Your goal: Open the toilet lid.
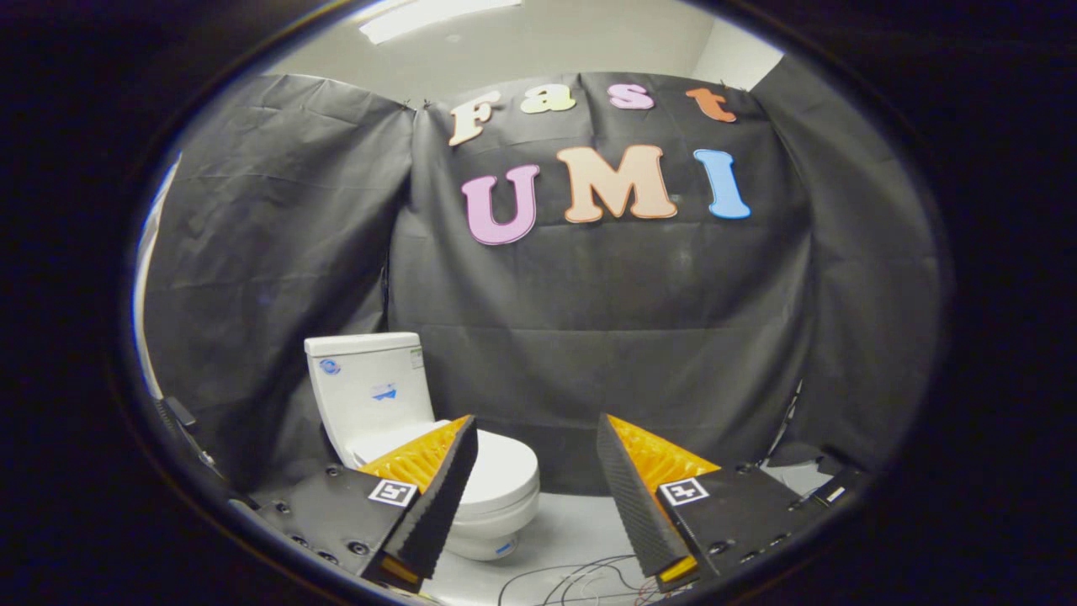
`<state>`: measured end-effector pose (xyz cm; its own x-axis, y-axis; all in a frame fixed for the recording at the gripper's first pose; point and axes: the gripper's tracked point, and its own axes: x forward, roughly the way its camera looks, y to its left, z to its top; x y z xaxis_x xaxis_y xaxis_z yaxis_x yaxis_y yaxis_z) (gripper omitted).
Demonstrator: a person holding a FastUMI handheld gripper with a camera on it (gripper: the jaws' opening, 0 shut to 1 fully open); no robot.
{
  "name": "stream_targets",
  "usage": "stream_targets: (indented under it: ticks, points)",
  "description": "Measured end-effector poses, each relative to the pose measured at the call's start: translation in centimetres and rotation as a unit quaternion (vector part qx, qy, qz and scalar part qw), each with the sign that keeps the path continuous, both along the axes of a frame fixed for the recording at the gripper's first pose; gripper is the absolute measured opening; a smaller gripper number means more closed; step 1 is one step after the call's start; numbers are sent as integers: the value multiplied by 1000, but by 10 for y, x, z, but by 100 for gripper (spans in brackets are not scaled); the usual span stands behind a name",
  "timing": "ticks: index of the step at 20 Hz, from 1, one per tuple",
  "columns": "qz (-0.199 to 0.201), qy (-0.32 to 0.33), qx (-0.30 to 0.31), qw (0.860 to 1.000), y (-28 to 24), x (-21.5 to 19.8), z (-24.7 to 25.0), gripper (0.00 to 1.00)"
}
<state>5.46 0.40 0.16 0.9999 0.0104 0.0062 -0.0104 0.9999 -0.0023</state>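
Gripper view: tongs (537, 438) spread, gripping nothing; toilet (395, 412), lid (505, 463) down, beyond left finger.

The gripper (537, 438) has ribbed wedge fingers, dark screwed side plates and square black-and-white markers; its fingers stand apart.

A white toilet (395, 421) with a white lid (503, 468) stands at about ten o'clock from the parted fingers of the gripper (537, 497), with small blue marks on its tank (370, 387). Behind it hangs a plain black wall (589, 337), creased all over. At six o'clock the floor (564, 530) is pale grey, crossed by thin black, white and red wires (580, 585), and at twelve o'clock the ceiling (589, 42) is off-white.
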Motion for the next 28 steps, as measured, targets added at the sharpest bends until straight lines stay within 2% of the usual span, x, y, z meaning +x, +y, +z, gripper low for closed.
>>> stream_targets:
  ticks: [2,5,9,14,17,21,23,26,28]
  points:
    - [4,-5,-2,1000,3,10,2,89]
    - [-7,-53,14,998,7,27,18,89]
    - [-86,-102,50,990,5,55,26,88]
    - [-250,-125,136,950,-18,68,10,85]
    - [-284,-105,170,938,2,78,-15,81]
    - [-340,-67,231,909,15,90,-68,80]
    - [-351,-56,260,898,28,97,-91,80]
    - [-336,-60,323,882,60,109,-121,80]
    - [-336,-53,363,867,78,114,-148,80]
